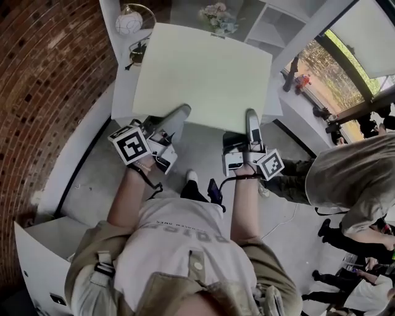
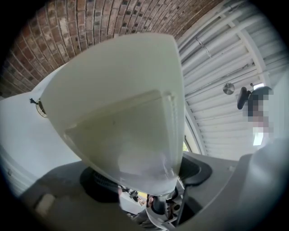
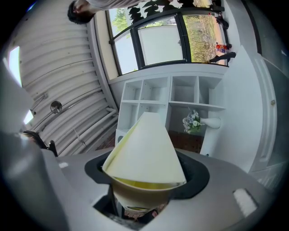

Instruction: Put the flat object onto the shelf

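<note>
Holds the flat board [image 1: 203, 74] up by its near edge, on the near side of the shelf [image 1: 278, 24] and not yet on it. Clamps that edge with the left claw [image 1: 176, 117] toward the corner farther from the shelf, jaws drawn narrow onto the sheet. Clamps it with the right claw [image 1: 252, 120] toward the corner nearer the shelf, jaws likewise pressed on the pale sheet.

Shows, in the left gripper view, the board [image 2: 113, 90] fanning out wide from the left claw [image 2: 144, 180], one translucent jaw lying flat against its face. Shows, in the right gripper view, the board [image 3: 146, 149] rising out of the right claw [image 3: 144, 182] and pointing toward the shelf [image 3: 180, 97], well short of its open white compartments.

Covers most of the white table [image 1: 122, 92] standing before the shelf. Leaves visible a globe lamp [image 1: 128, 23] at the table end away from the shelf, and flowers [image 1: 217, 17] just beside the shelf. Includes a brick wall [image 1: 49, 74] on the far side from the shelf, and a bystander [image 1: 352, 179] well apart from it.
</note>
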Tool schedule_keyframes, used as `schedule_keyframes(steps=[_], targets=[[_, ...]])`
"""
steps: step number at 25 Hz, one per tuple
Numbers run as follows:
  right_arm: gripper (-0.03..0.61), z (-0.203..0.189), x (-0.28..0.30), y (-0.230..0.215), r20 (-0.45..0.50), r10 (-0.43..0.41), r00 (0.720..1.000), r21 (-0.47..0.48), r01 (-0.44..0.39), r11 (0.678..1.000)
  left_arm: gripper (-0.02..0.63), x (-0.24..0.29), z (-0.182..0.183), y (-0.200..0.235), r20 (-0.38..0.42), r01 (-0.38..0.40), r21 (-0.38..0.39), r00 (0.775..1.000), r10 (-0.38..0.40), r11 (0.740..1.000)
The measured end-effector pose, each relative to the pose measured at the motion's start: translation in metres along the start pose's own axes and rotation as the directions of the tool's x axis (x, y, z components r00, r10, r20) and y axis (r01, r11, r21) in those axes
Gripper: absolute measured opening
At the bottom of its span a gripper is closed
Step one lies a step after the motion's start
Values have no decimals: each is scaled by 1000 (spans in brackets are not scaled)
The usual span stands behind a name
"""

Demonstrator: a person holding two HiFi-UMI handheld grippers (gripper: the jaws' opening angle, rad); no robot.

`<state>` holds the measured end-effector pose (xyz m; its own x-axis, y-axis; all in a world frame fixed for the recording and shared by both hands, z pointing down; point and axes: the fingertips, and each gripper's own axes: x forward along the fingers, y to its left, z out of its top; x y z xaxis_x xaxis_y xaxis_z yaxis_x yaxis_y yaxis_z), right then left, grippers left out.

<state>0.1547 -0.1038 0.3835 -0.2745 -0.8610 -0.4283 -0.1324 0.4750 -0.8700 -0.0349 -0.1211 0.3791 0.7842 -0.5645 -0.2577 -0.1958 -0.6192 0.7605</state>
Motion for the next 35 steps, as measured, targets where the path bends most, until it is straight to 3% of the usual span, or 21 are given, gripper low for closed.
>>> schedule_keyframes(steps=[16,23,28,35], targets=[[328,120,112,-47,-167,83,982,10,-83,997,388,143,29,25,119,-50,78,992,41,996],[330,143,145,-51,-192,120,974,13,-119,993,388,177,47,26,126,-50,113,991,35,992],[331,151,169,-56,-206,130,970,13,-130,991,388,193,64,36,112,-94,136,991,79,986],[333,157,207,-70,-205,131,970,-16,-137,990,388,215,90,60,110,-68,130,992,53,989]])
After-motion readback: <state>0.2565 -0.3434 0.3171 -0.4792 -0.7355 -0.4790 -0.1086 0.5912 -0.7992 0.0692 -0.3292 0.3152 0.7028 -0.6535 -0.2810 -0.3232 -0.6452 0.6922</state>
